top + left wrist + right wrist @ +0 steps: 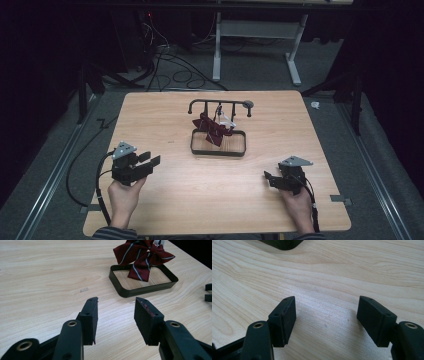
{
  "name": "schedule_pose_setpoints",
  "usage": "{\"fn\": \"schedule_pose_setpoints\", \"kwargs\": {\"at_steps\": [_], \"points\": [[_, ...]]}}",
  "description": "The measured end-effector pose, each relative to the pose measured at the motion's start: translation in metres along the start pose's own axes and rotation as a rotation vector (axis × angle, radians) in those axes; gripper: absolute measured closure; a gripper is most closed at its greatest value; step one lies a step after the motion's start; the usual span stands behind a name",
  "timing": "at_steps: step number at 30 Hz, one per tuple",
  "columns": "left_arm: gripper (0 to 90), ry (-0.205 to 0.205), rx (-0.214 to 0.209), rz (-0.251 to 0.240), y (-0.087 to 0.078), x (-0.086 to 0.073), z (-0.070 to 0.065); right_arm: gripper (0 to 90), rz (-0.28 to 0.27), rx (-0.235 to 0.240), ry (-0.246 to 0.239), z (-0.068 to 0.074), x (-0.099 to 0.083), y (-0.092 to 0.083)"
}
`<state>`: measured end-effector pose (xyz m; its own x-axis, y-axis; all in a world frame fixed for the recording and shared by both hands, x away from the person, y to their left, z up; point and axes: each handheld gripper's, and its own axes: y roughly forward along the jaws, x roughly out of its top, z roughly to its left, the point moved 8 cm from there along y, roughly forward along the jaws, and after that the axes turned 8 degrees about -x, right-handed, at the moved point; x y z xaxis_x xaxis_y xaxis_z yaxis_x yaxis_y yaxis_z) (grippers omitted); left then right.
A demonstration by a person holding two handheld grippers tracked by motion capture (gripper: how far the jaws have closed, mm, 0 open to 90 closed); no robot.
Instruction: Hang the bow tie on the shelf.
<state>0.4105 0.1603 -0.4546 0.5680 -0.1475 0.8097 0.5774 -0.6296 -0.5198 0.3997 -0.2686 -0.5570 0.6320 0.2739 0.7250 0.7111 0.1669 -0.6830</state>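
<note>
in the left gripper view, the left gripper (116, 315) is seen with its two black pads (91, 317) standing apart and nothing between them; bare wood shows in the gap. the gripper is aimed toward the upper right of that frame, where the dark red striped bow tie (142, 257) hangs. in the right gripper view, the right gripper (325, 315) is likewise spread wide and empty, held low over the table (337, 270).

in the high view, the left gripper (148, 161) is found at the lower left and the right gripper (270, 179) at the lower right, each well apart from the work. near the centre, the bow tie (212, 127) is draped from a small black rack (220, 103), so that its lower end falls inside the black rectangular tray (218, 150) beneath. the tie is judged to be hung this way to leave it free for a grasp; both grippers appear readied for an approach.
</note>
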Motion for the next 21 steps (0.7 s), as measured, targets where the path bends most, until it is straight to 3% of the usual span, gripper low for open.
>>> {"fn": "schedule_pose_setpoints", "kwargs": {"at_steps": [21], "points": [[53.7,-0.033,0.031,0.038,0.01,-0.025,0.011,32.8,0.0,0.0,0.0,0.0,0.0,0.0]]}}
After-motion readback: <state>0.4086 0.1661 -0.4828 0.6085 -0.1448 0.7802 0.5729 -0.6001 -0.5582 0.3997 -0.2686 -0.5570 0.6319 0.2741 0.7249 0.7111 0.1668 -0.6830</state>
